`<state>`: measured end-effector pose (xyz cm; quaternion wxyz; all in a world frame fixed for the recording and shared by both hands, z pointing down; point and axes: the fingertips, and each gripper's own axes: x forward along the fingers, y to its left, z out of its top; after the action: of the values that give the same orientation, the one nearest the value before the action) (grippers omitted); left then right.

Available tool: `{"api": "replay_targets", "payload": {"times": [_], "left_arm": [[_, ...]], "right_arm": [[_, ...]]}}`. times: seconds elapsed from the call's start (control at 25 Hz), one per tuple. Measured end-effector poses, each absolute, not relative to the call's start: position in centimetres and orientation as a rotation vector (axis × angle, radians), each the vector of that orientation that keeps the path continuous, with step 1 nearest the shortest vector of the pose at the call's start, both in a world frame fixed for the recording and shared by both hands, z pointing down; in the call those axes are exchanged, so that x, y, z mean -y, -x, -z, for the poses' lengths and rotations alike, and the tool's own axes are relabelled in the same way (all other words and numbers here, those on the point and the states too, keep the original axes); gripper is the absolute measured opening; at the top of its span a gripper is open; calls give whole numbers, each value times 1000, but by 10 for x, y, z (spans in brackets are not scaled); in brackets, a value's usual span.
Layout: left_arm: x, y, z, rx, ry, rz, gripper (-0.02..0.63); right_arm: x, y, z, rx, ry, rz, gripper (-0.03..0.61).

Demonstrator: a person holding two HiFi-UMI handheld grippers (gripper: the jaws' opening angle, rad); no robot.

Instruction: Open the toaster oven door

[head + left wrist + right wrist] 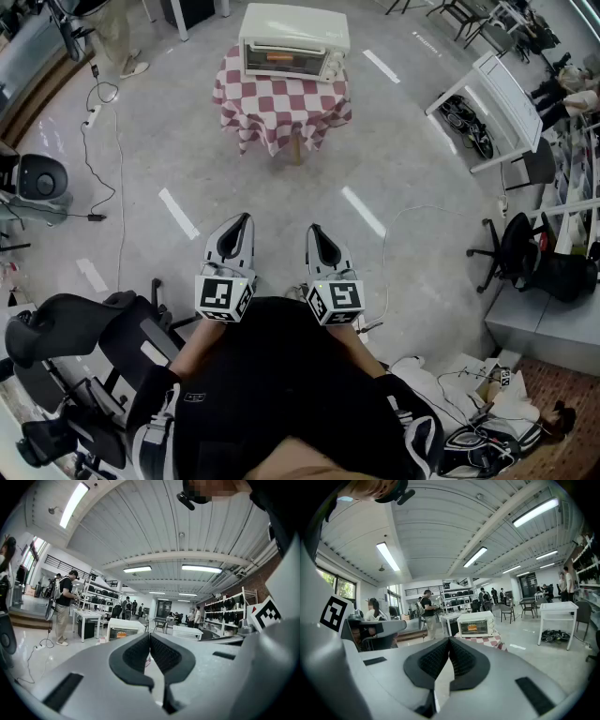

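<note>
A white toaster oven (292,42) stands on a small table with a red and white checked cloth (281,105), far ahead across the floor. Its glass door is closed and something orange shows inside. The oven also appears in the right gripper view (476,624) and, smaller, in the left gripper view (123,629). My left gripper (246,219) and right gripper (313,230) are held close to my body, side by side, well short of the table. Both are shut with nothing between the jaws.
A white folding table (502,103) stands at the right, with an office chair (516,246) nearer me. Cables (103,141) trail over the floor at the left, by a standing person (117,37). Black equipment (75,347) sits at my lower left. Bags lie at the lower right (469,403).
</note>
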<state>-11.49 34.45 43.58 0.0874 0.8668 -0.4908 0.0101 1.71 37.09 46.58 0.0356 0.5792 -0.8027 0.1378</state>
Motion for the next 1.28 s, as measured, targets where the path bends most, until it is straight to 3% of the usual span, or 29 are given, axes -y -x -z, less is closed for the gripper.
{"api": "replay_targets", "payload": {"times": [1.28], "left_arm": [[-190,218,-485,1359,-2523,-59,11]], "right_arm": [[-220,77,-477,2371,-1866,-400,26]]}}
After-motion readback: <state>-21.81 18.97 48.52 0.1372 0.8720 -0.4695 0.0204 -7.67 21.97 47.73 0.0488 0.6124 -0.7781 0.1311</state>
